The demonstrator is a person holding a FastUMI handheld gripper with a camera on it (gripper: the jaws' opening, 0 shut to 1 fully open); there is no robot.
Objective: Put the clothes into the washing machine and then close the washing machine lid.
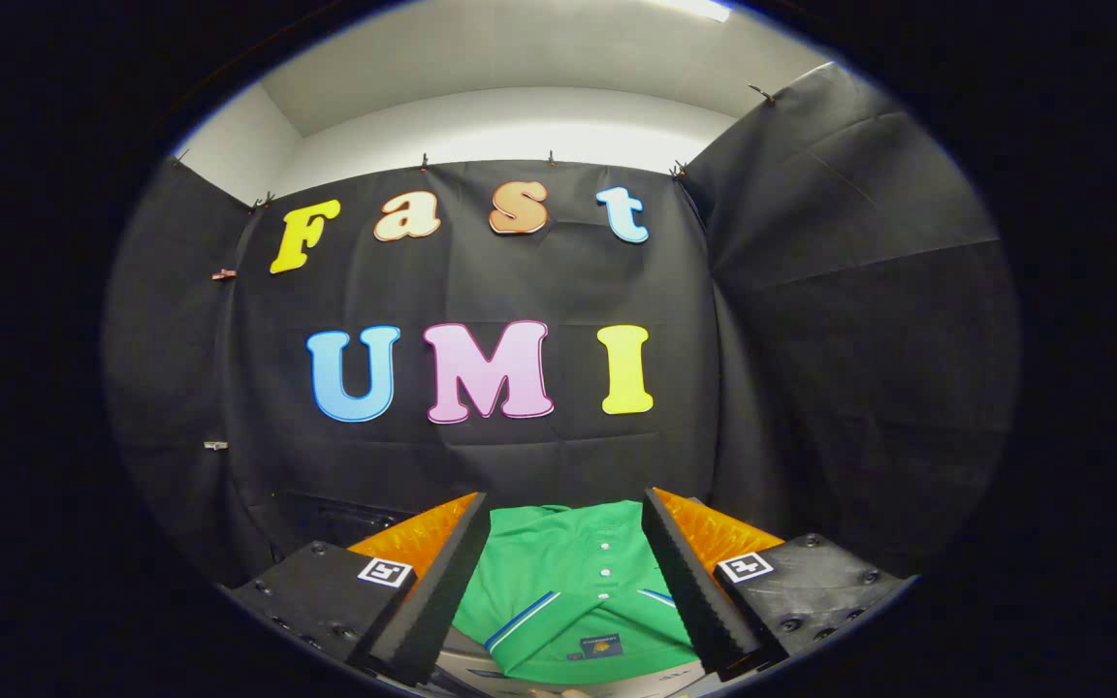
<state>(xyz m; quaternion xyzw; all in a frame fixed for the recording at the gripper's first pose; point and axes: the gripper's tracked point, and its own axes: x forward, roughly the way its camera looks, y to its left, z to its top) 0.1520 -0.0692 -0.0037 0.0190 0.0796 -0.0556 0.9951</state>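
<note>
A green polo shirt (568, 582) lies folded below me, its collar with a blue and white stripe and its row of white buttons showing between my fingers. My gripper (566, 509) stands open above it, one finger on either side of the shirt, with clear space between each finger and the cloth. The shirt rests on a pale surface (466, 667) seen just under its collar. Whether the fingers touch the shirt I cannot tell.
The black cloth wall (481, 456) of the booth stands close ahead, and a second black cloth panel (859, 339) closes the right side. White wall and ceiling show above the cloth.
</note>
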